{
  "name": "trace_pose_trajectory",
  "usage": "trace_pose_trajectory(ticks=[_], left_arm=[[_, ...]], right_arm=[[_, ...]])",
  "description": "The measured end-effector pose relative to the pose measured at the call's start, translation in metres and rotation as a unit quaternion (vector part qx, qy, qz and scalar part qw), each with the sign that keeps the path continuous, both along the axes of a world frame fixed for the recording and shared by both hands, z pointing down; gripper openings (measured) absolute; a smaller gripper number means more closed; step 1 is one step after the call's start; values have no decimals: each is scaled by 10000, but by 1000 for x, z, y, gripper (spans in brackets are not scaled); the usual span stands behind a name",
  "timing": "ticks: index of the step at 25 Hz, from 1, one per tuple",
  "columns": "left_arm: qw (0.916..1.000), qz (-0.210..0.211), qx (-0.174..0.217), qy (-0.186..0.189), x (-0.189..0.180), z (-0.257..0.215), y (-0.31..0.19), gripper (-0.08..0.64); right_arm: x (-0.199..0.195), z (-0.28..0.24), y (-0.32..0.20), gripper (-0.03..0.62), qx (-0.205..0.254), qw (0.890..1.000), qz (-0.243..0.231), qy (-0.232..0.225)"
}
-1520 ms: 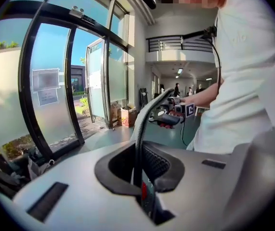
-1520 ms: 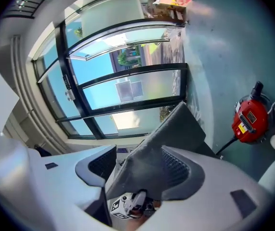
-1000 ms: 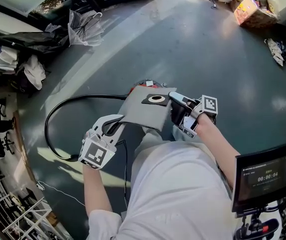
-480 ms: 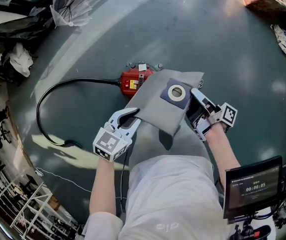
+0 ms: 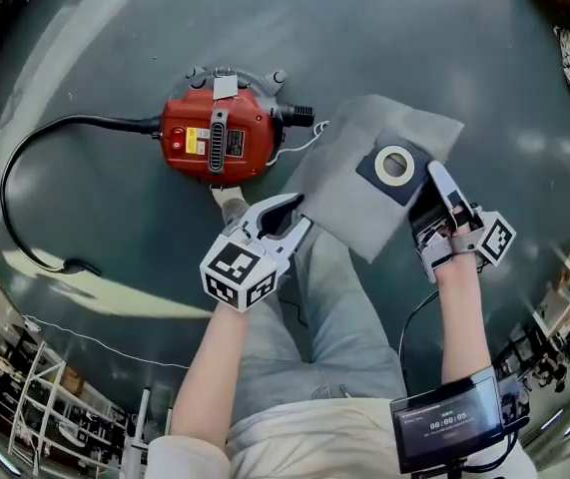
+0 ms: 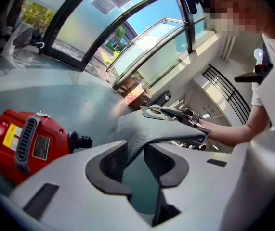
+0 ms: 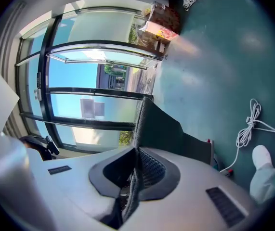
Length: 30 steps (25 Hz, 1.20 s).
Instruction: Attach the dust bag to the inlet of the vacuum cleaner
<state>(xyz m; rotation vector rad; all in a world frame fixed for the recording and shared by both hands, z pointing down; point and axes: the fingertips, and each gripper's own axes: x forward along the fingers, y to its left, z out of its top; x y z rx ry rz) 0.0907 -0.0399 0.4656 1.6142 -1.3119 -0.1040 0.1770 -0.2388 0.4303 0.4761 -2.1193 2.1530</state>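
The red vacuum cleaner [image 5: 215, 138] [image 6: 24, 141] stands on the floor, its black inlet stub [image 5: 299, 116] [image 6: 82, 141] pointing right. The grey dust bag [image 5: 364, 183] [image 6: 161, 129] [image 7: 156, 124], with a white collar ring [image 5: 394, 165], hangs just right of it, held between both grippers. My left gripper [image 5: 286, 223] [image 6: 136, 155] has just been opening; the bag's near edge lies between its jaws against one pad, a gap beside it. My right gripper [image 5: 434, 196] [image 7: 135, 170] has just closed and pinches the bag's fabric beside the collar.
A black hose [image 5: 85, 120] curves left from the vacuum. A white cord [image 5: 304, 143] [image 7: 250, 124] lies by the inlet. The person's legs [image 5: 314, 297] and a white shoe [image 7: 265, 174] are below the bag. A small monitor [image 5: 444, 432] sits low right; shelving [image 5: 25, 407] low left.
Both grippers have carried the bag downward and to the right of the vacuum, which now shows fully. The left jaws have parted; the right jaws have closed on the fabric.
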Motion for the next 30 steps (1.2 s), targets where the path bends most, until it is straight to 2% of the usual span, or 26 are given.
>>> trace_pose_trajectory(ticks=[5, 8, 11, 13, 16, 18, 21, 24, 27, 30], left_arm=[[9967, -314, -636, 391, 21, 98, 17, 116], [9924, -356, -992, 642, 34, 140, 39, 117], [9893, -495, -1195, 675, 47, 165, 58, 117], [9901, -574, -1167, 522, 52, 173, 54, 138], [9917, -645, -1080, 262, 60, 184, 32, 213], [9920, -670, -1059, -150, 60, 194, 14, 320], [9865, -777, -1045, -989, 55, 213, -13, 388], [9801, -925, -1025, -1427, 47, 230, -40, 394], [9758, -871, -1106, -1671, 39, 249, -54, 394], [9687, -915, -1309, -1899, 24, 268, -57, 391]], right_arm=[[6, 91, -2, 34, -71, 9989, -212, 400], [2, 126, -2, 34, -23, 9978, -380, 546], [-13, 165, 13, 34, -34, 9944, -768, 726], [-29, 190, 20, 34, 102, 9890, -1173, 892], [-54, 223, 26, 34, 111, 9819, -1519, 1130], [-72, 236, 30, 34, 108, 9763, -1743, 1281], [-95, 248, 38, 34, 229, 9611, -2271, 1557], [-107, 257, 50, 34, 94, 9486, -2679, 1685], [-116, 259, 63, 34, -173, 9450, -2786, 1704], [-126, 256, 70, 35, -315, 9366, -3015, 1757]])
